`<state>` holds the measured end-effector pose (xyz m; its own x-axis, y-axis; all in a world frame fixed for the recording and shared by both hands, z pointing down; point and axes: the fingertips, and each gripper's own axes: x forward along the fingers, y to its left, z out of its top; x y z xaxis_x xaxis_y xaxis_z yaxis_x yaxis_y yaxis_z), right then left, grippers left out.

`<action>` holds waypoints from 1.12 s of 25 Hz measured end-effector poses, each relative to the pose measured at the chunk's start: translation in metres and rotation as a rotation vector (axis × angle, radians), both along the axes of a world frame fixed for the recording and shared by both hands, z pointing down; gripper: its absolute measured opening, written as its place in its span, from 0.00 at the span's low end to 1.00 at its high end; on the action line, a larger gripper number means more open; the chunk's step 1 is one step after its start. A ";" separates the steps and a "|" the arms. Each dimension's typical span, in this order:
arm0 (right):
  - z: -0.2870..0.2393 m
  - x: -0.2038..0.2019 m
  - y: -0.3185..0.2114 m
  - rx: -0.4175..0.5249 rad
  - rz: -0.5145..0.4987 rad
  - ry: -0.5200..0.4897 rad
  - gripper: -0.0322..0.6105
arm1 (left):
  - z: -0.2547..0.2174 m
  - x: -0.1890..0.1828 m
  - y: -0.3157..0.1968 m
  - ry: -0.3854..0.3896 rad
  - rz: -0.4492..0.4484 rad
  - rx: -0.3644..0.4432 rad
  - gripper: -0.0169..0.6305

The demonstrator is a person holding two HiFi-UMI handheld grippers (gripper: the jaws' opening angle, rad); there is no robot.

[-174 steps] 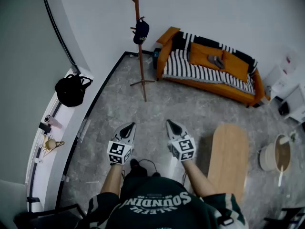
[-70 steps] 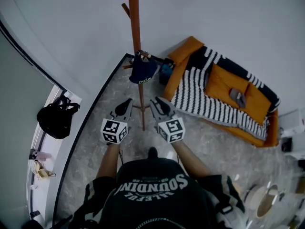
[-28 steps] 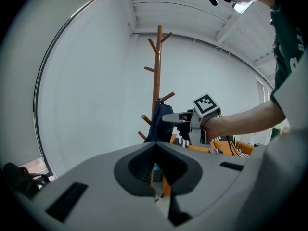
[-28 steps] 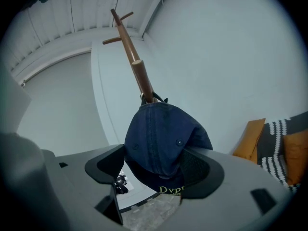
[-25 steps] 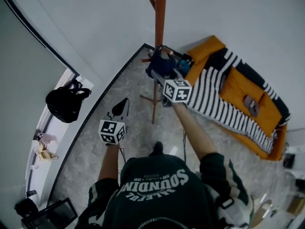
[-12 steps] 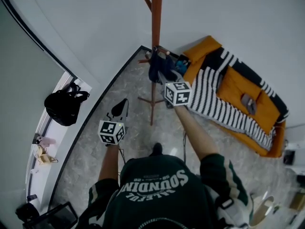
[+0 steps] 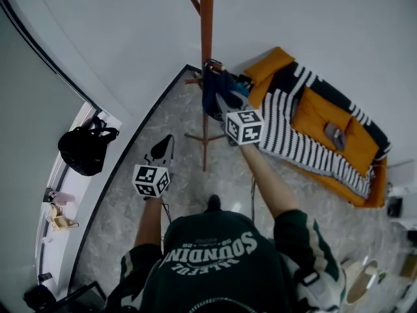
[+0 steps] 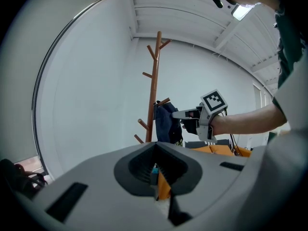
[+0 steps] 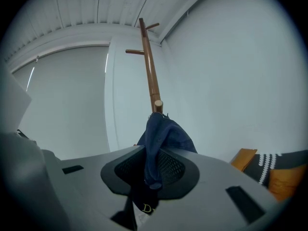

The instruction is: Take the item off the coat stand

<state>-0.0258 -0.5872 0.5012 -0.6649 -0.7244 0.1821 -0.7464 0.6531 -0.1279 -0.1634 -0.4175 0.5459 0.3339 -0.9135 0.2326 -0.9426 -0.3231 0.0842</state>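
Navy fabric of the cap (image 9: 163, 136) is gripped by the right tongs (image 9: 150, 174), whose jaws have just been closing on it at a peg (image 9: 158, 105) of the coat stand (image 7: 206, 38), so only lifting clear is judged outstanding; the left tongs (image 8: 156, 179) are seen clenched and empty.

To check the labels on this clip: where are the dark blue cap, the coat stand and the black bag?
dark blue cap (image 9: 168, 134), right gripper view, on its bunched fabric.
coat stand (image 7: 206, 38), head view, on the upright pole.
black bag (image 7: 81, 152), head view, on the bag's body.
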 end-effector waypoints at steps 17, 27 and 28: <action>-0.044 0.027 0.063 0.108 0.088 0.003 0.15 | -0.013 0.003 0.041 0.020 0.070 0.033 0.03; -0.044 0.027 0.141 0.112 0.131 0.002 0.15 | -0.021 -0.007 0.085 0.006 0.124 0.049 0.03; -0.042 0.028 0.151 0.110 0.135 0.001 0.15 | -0.022 -0.007 0.091 0.006 0.129 0.051 0.03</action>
